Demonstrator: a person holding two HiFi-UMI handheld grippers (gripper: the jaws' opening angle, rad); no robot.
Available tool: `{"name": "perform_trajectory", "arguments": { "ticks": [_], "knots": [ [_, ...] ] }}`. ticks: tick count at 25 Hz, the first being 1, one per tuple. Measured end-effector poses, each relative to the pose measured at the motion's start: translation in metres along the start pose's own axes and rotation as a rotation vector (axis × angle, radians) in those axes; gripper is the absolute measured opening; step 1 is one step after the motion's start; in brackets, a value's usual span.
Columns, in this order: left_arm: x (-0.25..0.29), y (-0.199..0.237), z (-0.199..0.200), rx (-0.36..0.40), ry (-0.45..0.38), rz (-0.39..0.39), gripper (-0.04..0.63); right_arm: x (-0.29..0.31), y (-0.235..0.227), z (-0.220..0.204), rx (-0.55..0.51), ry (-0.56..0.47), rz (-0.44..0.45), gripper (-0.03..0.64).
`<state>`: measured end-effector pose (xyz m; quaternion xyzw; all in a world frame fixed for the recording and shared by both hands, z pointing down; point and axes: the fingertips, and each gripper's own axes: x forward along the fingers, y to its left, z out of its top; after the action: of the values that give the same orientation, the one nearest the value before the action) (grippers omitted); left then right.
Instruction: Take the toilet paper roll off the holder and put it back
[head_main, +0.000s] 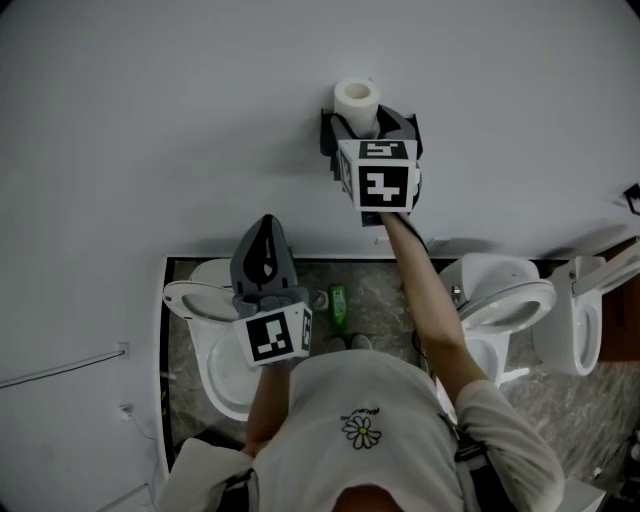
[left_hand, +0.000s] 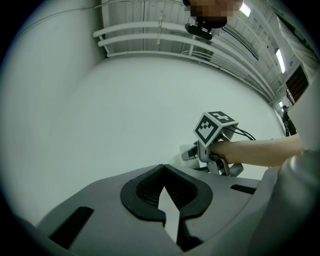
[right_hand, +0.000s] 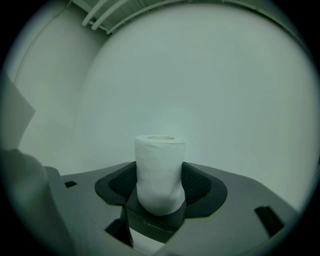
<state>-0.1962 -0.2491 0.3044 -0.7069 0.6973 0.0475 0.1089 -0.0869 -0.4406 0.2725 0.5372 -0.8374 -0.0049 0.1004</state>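
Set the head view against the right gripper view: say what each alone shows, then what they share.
Only the head view: the left gripper held low, two toilets, a green bottle on the floor, and the person's right arm. Only the right gripper view: the jaws pressed into the sides of the toilet paper roll, denting its lower part. Both: the right gripper on the white roll, close to the white wall.

No text, number or brand could be read. A short line of script stood above the daisy print (head_main: 361, 431) on the shirt (head_main: 330, 390), too small to read. Faint raised lettering on the near face of the black holder (right_hand: 156, 221) was illegible.
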Motion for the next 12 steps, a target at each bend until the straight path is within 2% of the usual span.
{"name": "perform_trajectory", "arguments": {
  "ticks": [4, 12],
  "knots": [
    [-0.001, 0.003, 0.001, 0.002, 0.002, 0.009, 0.017, -0.009, 0.003, 0.017, -0.015, -0.062, 0.006, 0.279],
    [0.000, 0.003, 0.016, -0.018, -0.015, 0.003, 0.017, -0.059, 0.004, 0.077, -0.126, -0.334, 0.037, 0.279]
  ]
}}
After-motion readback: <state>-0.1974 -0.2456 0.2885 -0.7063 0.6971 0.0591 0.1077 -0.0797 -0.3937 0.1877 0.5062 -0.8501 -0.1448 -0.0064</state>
